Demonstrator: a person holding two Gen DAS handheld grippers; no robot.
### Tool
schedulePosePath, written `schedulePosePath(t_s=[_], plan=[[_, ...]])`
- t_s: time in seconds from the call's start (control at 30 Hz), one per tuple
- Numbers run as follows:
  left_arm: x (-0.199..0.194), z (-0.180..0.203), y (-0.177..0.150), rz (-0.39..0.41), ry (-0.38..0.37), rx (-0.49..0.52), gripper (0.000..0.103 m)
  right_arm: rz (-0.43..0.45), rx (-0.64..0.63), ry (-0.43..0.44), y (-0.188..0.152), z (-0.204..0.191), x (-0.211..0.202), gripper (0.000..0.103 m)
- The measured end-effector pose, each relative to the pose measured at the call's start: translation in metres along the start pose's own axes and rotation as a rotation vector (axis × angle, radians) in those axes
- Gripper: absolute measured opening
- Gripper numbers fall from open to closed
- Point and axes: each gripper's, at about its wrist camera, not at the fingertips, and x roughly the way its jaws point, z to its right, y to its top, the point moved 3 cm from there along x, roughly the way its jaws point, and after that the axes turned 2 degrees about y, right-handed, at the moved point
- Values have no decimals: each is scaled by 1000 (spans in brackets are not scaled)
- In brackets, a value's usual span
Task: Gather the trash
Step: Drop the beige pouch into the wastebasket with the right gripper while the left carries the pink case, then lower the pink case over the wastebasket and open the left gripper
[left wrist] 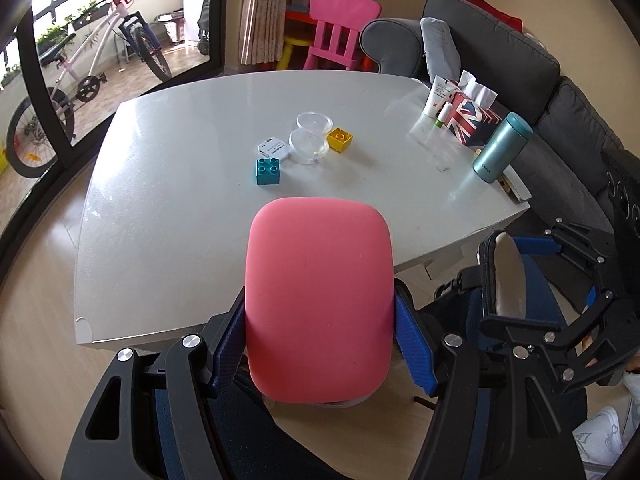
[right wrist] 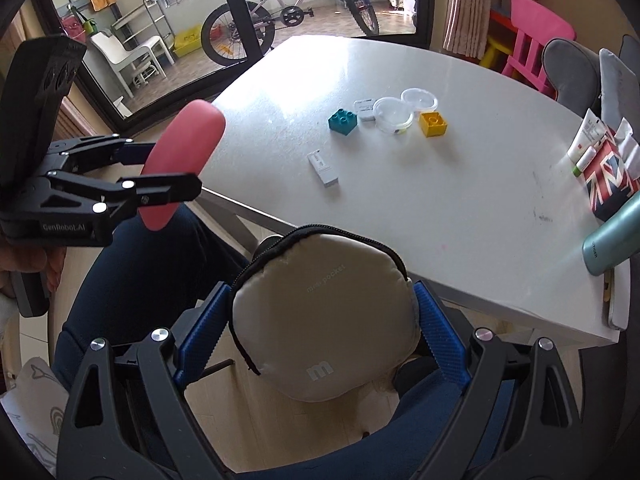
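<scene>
On table (left wrist: 168, 216): 2 bricks, 2 clear tubs; left tool (left wrist: 320, 332) grips pink pad (left wrist: 318, 300), right tool (right wrist: 324, 328) beige pouch (right wrist: 320, 320).

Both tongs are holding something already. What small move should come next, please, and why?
Probably set the pink pad down on the white table. Left tongs grip it and right tongs grip the beige pouch, so neither can take the clear plastic cup.

The pad (left wrist: 318, 300) is coral pink and the pouch (right wrist: 324, 324) is beige with black zipper. The table (left wrist: 180, 200) is white. One brick (left wrist: 267, 171) is teal, another brick (left wrist: 340, 139) yellow. The tissue box (left wrist: 472, 122) has Union Jack pattern.
</scene>
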Motion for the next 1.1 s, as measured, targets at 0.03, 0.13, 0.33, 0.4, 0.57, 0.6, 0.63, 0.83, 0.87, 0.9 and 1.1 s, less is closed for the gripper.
schedulePosePath(t_s=[0.03, 0.13, 0.33, 0.4, 0.57, 0.6, 0.63, 0.83, 0.87, 0.9, 1.1], plan=[[-1, 0, 0, 2, 1, -2, 66, -4, -2, 6, -2, -2, 1, 89], [-5, 0, 0, 10, 2, -4, 66, -15, -8, 25, -6, -8, 3, 90], [-6, 4, 2, 16, -10, 3, 66, -37, 0, 15, -9, -6, 6, 100], [-6, 5, 1, 14, -14, 7, 66, -38, 12, 8, -9, -2, 6, 100], [-4, 9, -2, 4, -24, 18, 66, -23, 38, -16, -7, 7, 1, 100], [-3, 10, -2, 2, -25, 22, 66, -20, 44, -22, -7, 9, 0, 100], [-3, 12, -2, 0, -27, 25, 66, -17, 50, -25, -7, 11, -1, 100], [3, 21, -8, -24, -42, 50, 66, 0, 83, -53, -6, 26, -8, 100], [4, 23, -9, -28, -43, 56, 66, 4, 89, -58, -7, 28, -9, 100], [5, 26, -10, -32, -45, 62, 66, 6, 95, -63, -7, 31, -11, 100], [7, 36, -17, -54, -70, 90, 66, 29, 134, -89, -5, 48, -18, 100]])
